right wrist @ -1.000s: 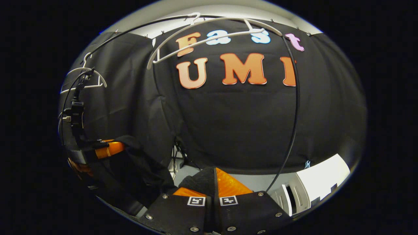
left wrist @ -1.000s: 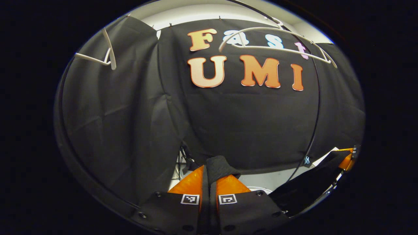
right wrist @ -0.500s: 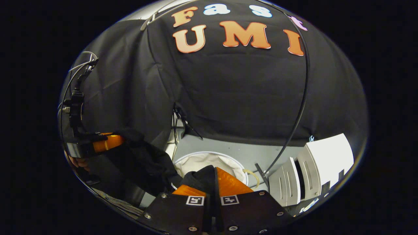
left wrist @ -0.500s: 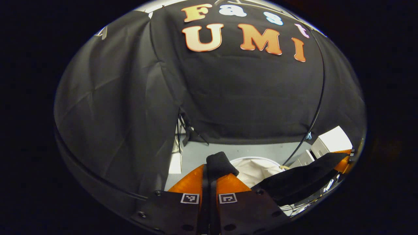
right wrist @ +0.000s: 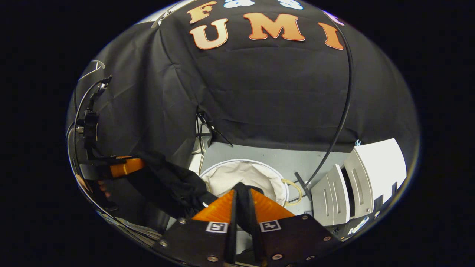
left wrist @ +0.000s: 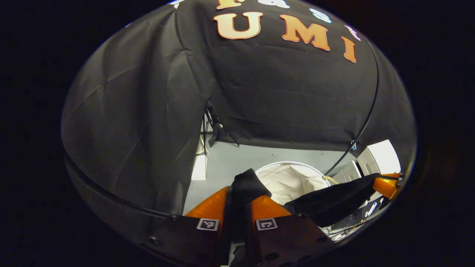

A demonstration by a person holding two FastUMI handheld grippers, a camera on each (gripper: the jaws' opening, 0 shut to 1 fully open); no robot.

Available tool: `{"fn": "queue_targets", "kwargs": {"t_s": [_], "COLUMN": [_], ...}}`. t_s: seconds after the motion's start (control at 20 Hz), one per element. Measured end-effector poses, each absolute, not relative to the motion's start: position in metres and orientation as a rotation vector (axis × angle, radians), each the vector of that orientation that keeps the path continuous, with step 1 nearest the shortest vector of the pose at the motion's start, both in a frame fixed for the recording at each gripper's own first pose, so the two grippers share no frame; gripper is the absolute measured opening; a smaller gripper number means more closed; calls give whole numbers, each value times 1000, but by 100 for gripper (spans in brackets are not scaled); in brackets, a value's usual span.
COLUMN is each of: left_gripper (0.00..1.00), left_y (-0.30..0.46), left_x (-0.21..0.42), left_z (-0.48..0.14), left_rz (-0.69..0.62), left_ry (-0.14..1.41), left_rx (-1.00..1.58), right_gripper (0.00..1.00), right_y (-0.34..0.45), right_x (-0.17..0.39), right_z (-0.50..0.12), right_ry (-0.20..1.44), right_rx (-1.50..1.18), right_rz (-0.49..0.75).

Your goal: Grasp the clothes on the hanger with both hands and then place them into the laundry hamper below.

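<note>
In the left gripper view we see our left gripper (left wrist: pixel 240 198) with its two fingers clamped on a bunched fold of the black garment (left wrist: pixel 248 183), the cloth rising in a dark tuft between the fingertips. From there the garment stretches away to the right as a taut black band, reaching our right gripper (left wrist: pixel 386 183) at the edge of that view, where the fabric ends at its tip. In the right gripper view our right gripper (right wrist: pixel 243 204) has both fingers pressed together on another fold of the same black garment (right wrist: pixel 169 181), which runs off to the left in a sagging, crumpled sweep toward the left gripper (right wrist: pixel 126 167); a hand (right wrist: pixel 98 187) shows dimly below that gripper. So we hold the garment between the two grippers, above the floor. Beneath and just beyond it stands the laundry hamper (right wrist: pixel 222 167), a round white-lined basket with its mouth open, on the grey floor (right wrist: pixel 274 161); a pale looped handle sits at its right rim. To the right of the hamper we see a white cabinet (right wrist: pixel 374 170), and a thin black cable (right wrist: pixel 343 107) curves down the wall cloth.
</note>
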State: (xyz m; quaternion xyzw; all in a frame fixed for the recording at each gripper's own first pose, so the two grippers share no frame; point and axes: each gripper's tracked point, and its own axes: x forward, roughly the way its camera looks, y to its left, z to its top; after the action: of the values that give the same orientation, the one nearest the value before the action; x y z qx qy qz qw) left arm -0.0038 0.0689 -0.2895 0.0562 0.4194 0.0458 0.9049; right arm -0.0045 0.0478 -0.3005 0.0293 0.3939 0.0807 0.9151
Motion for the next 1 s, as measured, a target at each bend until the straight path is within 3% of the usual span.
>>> {"fn": "queue_targets", "kwargs": {"t_s": [0.05, 0.1, 0.2, 0.3, 0.4, 0.45, 1.0], "left_gripper": [41, 61, 100, 99, 99, 99, 99], "left_y": [70, 71, 77, 78, 81, 80, 62], "left_x": [-5, -6, -6, -1, 2, 1, 12], "left_z": [-294, -298, -310, -311, -306, -304, -266], "left_rz": [87, 94, 113, 131, 136, 136, 90], "left_ry": [882, 900, 922, 914, 899, 893, 772], "left_rx": [114, 114, 98, 94, 95, 99, 97], "right_gripper": [12, 30, 42, 46, 88, 93, 94], "right_y": [47, 46, 45, 44, 44, 44, 39], "right_x": [-1, 0, 2, 1, -1, -2, 10], "right_z": [-297, -297, -296, -297, -299, -298, -263], "right_ry": [801, 797, 796, 800, 806, 806, 717], "right_rx": [59, 55, 50, 51, 57, 53, 80], "right_rz": [162, 156, 151, 144, 145, 144, 121]}}
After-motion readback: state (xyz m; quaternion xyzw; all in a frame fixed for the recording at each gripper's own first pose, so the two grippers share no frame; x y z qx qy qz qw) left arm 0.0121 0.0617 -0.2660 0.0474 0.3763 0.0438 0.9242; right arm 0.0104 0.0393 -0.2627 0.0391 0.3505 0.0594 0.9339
